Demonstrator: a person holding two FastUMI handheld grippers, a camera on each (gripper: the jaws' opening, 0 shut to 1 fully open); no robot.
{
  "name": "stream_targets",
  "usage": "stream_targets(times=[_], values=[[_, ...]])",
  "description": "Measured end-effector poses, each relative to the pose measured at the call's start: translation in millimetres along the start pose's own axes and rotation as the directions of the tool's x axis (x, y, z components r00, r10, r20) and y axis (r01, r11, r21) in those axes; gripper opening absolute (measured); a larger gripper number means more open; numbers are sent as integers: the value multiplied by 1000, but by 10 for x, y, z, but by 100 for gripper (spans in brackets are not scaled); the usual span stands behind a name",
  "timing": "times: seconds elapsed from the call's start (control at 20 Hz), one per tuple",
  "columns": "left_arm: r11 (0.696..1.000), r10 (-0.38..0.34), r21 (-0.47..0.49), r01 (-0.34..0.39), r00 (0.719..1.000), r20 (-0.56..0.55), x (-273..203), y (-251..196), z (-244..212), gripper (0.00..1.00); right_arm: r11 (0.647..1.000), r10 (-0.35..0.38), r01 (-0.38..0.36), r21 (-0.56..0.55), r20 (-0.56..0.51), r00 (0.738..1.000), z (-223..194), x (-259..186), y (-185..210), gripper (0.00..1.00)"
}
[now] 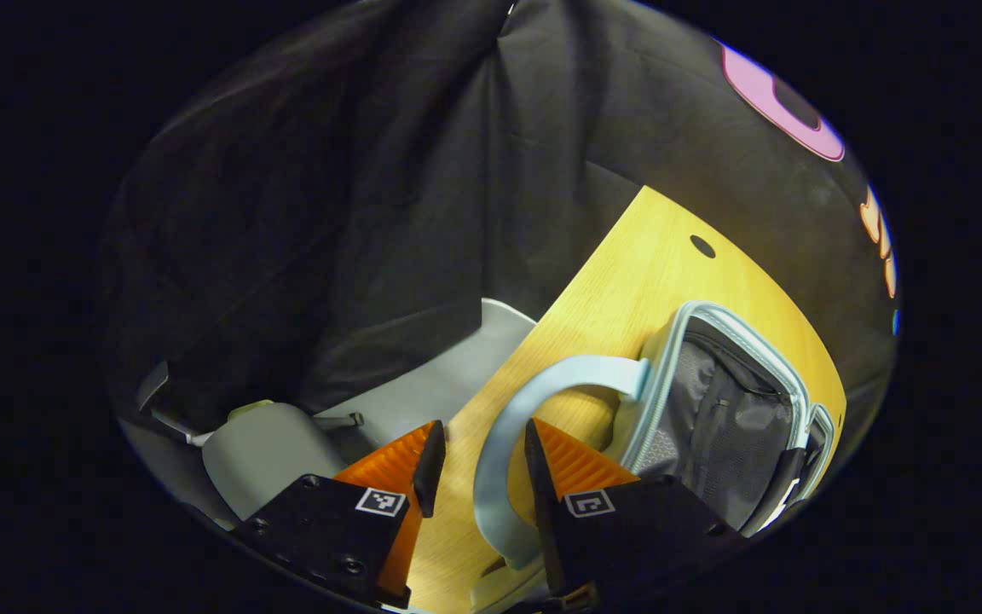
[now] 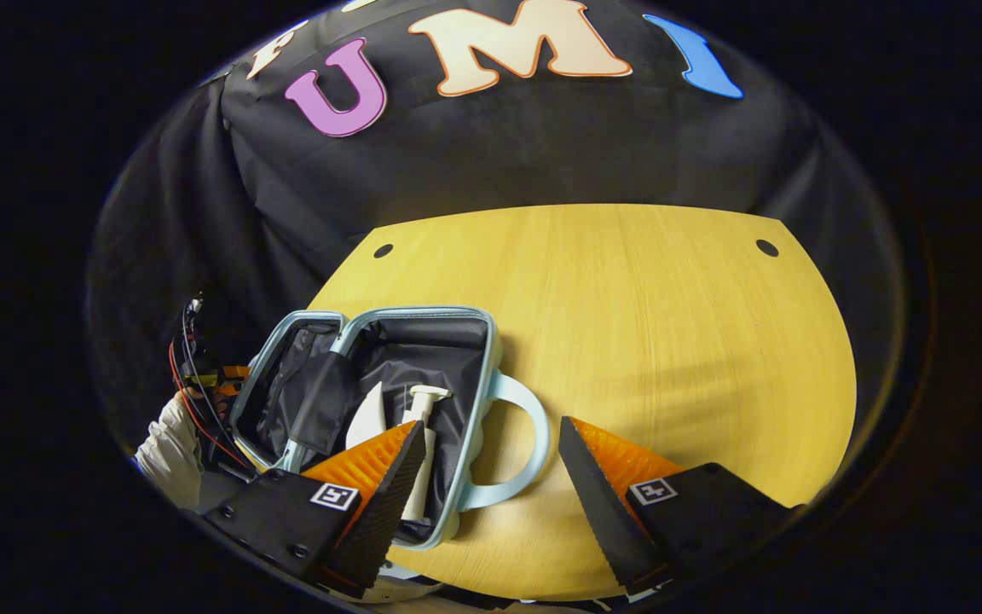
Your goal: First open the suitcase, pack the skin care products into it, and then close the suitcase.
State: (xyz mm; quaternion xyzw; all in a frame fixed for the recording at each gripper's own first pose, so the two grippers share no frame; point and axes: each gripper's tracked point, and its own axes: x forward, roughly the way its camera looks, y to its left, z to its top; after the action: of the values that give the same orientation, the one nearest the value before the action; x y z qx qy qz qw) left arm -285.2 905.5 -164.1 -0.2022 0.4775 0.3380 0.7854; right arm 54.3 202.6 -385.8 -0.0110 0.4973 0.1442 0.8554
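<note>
A: Where's the suitcase [image 2: 389, 401]?

B: Open on the wooden table [image 2: 644, 324], at its left part in the right gripper view. Pale blue hard shell with rounded corners, dark fabric lining [image 2: 448, 367], zip strip round the rim. Curved pale blue handle [image 2: 518, 443] lies flat on the wood.

A: Contents?

B: White pump bottle [image 2: 419, 443] lying in the near half, with a white pointed piece [image 2: 369, 418] just beside it. Can't tell what that second piece is.

A: Right tool [image 2: 487, 477]?

B: Spread wide, nothing between the ribbed fingers [image 2: 602, 477]. The handle sits in the gap beyond the tips, and the left finger overlaps the case's near edge in view.

A: Left tool [image 1: 478, 465]?

B: Spread too, narrower gap. In the left gripper view the handle [image 1: 534, 384] arcs just ahead of and between the tips; contact unclear. The lining [image 1: 721, 418] and mesh pocket show to the right of it.

A: Anything else?

B: A grey chair [image 1: 278, 448] below the table's edge. A white-sleeved hand [image 2: 169, 443] with wires at the far left of the right gripper view.
</note>
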Motion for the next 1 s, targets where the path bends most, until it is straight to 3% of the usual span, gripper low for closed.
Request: stream_targets(times=[0.05, 0.15, 0.25, 0.35, 0.5, 0.7, 1.0], values=[[1000, 2, -7, -2, 1000, -12, 21, 30, 0, 51, 1000, -11, 11, -4, 5, 1000, 0, -15, -55, 99], [998, -59, -15, 59, 997, -40, 51, -94, -36, 41, 999, -23, 23, -21, 17, 1000, 17, -32, -93, 99], [999, -34, 19, 36, 997, -69, -25, -93, -50, 11, 999, -15, 16, -29, 30, 999, 43, -75, -98, 99], [996, -41, 72, 43, 999, -33, -194, -214, 46, 2, 999, -7, 9, -45, 49, 999, 69, -98, -53, 99], [984, -24, 178, 8, 996, 89, -617, -277, 340, 0, 997, 20, -15, -73, 72, 997, 92, -127, -1, 99], [969, -95, 241, 43, 973, 210, -1353, -633, 600, 0, 994, 69, -61, -93, 94, 993, 180, -252, 70, 99], [939, -223, 318, 128, 933, 283, -2122, -1407, 663, 0, 986, 111, -91, -141, 145, 983, 238, -404, 28, 99]])
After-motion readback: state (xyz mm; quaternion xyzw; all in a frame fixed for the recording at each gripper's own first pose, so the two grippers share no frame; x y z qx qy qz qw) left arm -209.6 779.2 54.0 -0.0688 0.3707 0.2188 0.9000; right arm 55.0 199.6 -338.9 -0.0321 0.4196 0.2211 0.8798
